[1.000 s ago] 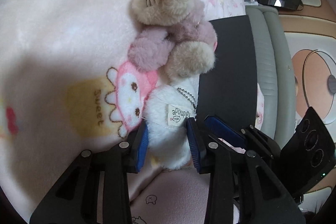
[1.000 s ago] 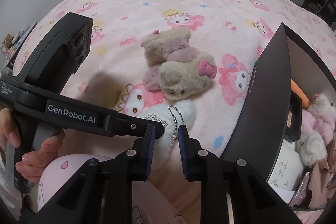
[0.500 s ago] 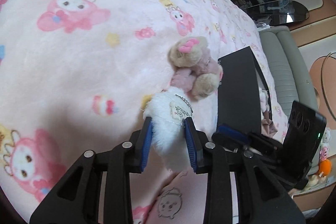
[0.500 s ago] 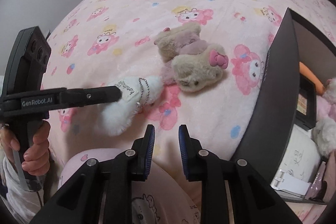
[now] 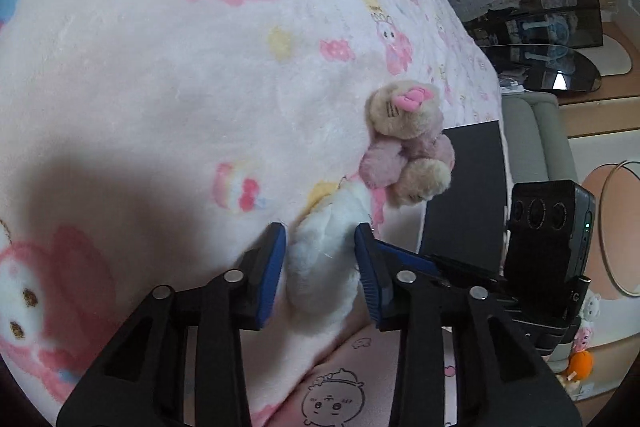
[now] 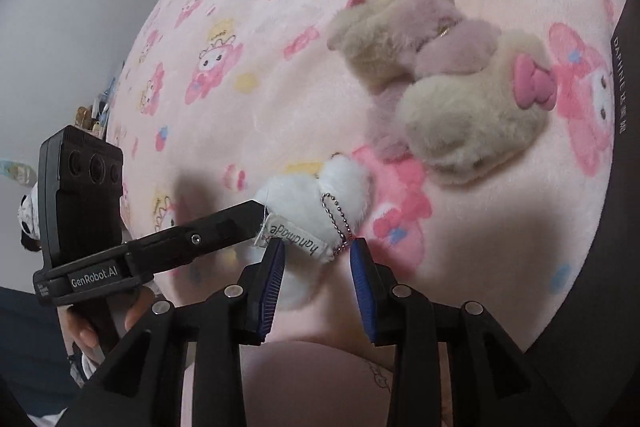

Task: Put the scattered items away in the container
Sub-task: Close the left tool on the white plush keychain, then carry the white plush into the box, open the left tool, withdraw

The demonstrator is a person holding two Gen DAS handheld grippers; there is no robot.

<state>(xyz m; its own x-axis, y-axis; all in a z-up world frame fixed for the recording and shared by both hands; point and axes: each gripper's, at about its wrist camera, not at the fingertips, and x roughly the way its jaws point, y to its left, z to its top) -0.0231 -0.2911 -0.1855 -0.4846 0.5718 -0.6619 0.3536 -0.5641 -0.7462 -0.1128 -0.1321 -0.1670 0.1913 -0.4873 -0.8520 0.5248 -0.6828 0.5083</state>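
Note:
A small white plush [image 5: 324,259] with a "handmade" label and a bead chain lies low over the pink blanket. My left gripper [image 5: 320,233] grips it, jaws still closing, both blue pads against the fur. In the right wrist view the white plush [image 6: 304,203] sits just ahead of my right gripper [image 6: 318,247]. Its jaws are opening, and the label and chain hang between the tips untouched. A beige and mauve plush with a pink bow [image 6: 448,87] rests on the blanket beyond, also in the left wrist view [image 5: 404,143]. The black container [image 5: 464,195] stands to its right.
A pink patterned blanket [image 5: 180,87] covers the bed. A pink cushion [image 5: 360,387] lies under the grippers. A hand [image 6: 92,327] holds the left gripper's handle. Past the bed are a grey sofa [image 5: 532,147] and a round table [image 5: 616,227].
The left gripper has swung the white plush across the blanket and narrowed on it. The right gripper has dropped towards the plush and its jaws have widened.

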